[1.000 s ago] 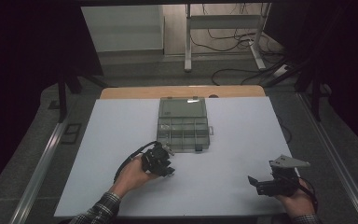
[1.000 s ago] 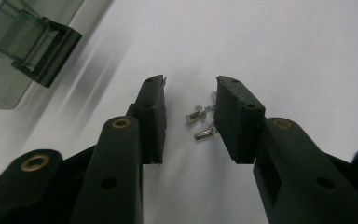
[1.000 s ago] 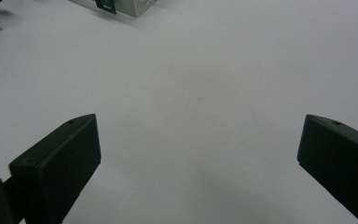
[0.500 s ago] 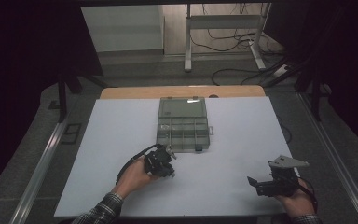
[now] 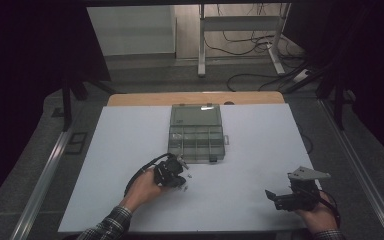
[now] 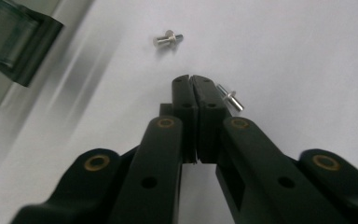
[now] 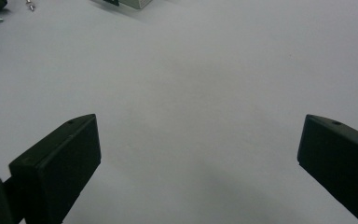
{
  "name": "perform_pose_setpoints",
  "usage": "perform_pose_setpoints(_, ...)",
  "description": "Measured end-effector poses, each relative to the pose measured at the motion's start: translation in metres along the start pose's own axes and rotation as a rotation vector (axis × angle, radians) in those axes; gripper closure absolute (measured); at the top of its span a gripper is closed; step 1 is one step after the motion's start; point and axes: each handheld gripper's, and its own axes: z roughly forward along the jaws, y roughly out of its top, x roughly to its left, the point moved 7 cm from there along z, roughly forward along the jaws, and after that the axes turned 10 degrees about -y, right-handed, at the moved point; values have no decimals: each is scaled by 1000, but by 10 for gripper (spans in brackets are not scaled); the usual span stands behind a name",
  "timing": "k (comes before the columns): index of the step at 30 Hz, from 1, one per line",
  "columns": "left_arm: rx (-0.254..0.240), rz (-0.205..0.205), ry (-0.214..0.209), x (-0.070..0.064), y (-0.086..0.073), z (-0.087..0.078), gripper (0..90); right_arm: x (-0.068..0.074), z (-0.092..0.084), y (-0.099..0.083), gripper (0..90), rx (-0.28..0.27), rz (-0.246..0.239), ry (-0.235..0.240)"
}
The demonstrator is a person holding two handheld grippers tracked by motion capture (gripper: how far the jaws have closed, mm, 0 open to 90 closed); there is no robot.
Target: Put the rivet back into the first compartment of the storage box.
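My left gripper (image 6: 191,79) points down at the white table (image 5: 260,145). Its jaws have just been closing and now stand pressed together with nothing between them. One small silver screw (image 6: 228,97) lies right beside its right finger, and a second screw (image 6: 168,38) lies a little beyond the tips. In the high view the left gripper (image 5: 182,177) sits just in front of a clear compartment box (image 5: 196,132) whose lid is open. My right gripper (image 7: 198,135) stands wide open over bare table, at the near right (image 5: 271,195) in the high view.
A corner of the compartment box (image 6: 14,42) shows at the upper left of the left gripper view. A wooden strip (image 5: 195,98) runs behind the white table top. Cables and a metal stand (image 5: 240,45) are on the floor beyond.
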Motion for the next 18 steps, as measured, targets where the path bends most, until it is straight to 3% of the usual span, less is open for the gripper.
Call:
perform_pose_setpoints(4, -53, -20, 0, 3, 6, -5, 754, 0, 0, 0, 0, 2, 0, 2)
perform_pose_setpoints(9, -77, -38, -7, 7, 15, -2, 682, 0, 0, 0, 0, 2, 0, 1)
perform_pose_setpoints(18, -53, -44, -2, 6, 33, 9, 664, 0, 1, -1, 0, 3, -2, 2)
